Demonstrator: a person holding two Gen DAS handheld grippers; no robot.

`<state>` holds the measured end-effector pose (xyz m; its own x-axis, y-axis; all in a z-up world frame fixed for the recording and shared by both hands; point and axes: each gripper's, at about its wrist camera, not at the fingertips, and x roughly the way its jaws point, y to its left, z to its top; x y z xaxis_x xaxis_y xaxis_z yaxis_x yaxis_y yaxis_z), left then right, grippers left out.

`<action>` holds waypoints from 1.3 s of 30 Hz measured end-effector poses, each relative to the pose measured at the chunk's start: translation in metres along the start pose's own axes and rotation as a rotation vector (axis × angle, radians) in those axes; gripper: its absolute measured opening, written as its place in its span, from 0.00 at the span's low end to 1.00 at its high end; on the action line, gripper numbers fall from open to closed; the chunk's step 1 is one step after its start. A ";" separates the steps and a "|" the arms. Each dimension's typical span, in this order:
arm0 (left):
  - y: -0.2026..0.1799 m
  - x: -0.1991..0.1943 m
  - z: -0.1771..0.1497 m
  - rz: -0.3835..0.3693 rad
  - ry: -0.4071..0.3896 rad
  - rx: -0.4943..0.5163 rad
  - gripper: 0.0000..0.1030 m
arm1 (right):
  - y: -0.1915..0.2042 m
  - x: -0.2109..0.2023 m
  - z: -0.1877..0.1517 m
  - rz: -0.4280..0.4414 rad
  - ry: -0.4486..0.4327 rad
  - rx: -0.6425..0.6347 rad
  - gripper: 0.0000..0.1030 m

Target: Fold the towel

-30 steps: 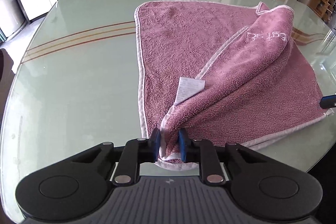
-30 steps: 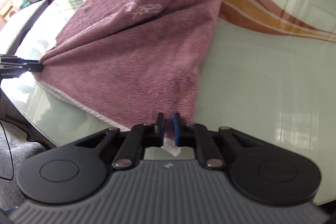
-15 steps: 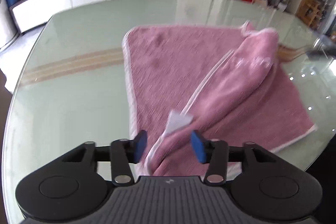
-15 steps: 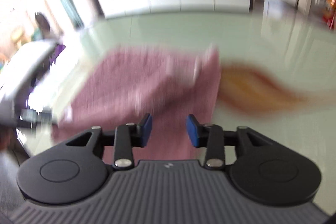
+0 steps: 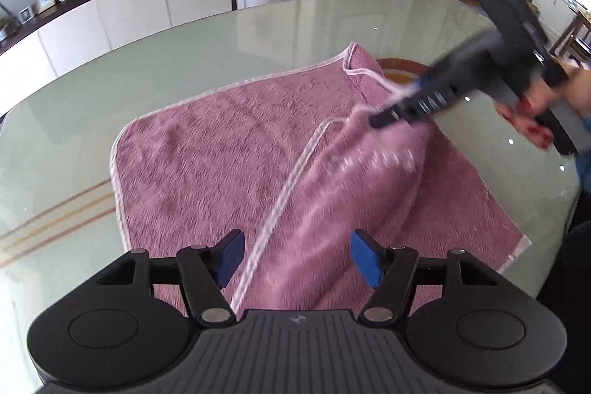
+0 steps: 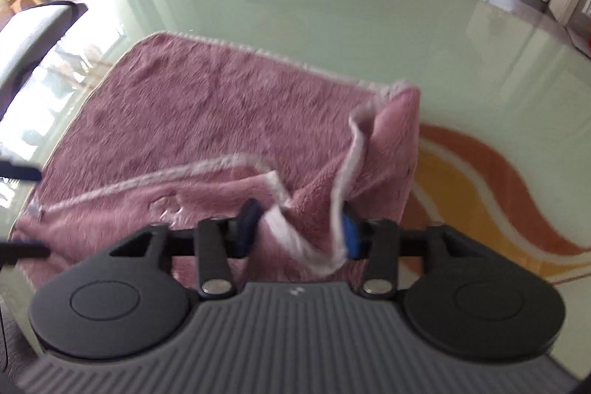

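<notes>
Towel [image 5: 229,150] lies half-folded on tabletop [image 5: 147,69]. My left hand-held gripper [image 5: 297,255] just opened wide, empty, above towel. My right hand-held gripper [image 6: 297,228] closing around bunched far corner; risk: flap drags crooked.

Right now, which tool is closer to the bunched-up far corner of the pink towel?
The right tool. Its pads sit on either side of the towel's bunched corner. The left tool is open over the near edge, farther away.
</notes>
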<state>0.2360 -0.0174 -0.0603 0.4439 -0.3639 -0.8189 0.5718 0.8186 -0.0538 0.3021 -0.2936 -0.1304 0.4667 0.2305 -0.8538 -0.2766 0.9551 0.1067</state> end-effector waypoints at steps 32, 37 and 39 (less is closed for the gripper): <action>-0.015 0.161 0.097 -0.275 0.037 0.408 0.47 | -0.020 -0.014 -0.044 0.192 -0.109 0.070 0.19; -0.027 0.161 0.091 -0.268 0.031 0.422 0.20 | -0.024 -0.012 -0.042 0.198 -0.114 0.082 0.19; -0.034 0.159 0.089 -0.255 0.027 0.438 0.10 | -0.025 -0.009 -0.038 0.197 -0.115 0.084 0.20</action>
<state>0.3485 -0.1427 -0.1379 0.2382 -0.5115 -0.8256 0.8977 0.4404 -0.0139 0.2732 -0.3271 -0.1444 0.5048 0.4291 -0.7490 -0.3036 0.9005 0.3113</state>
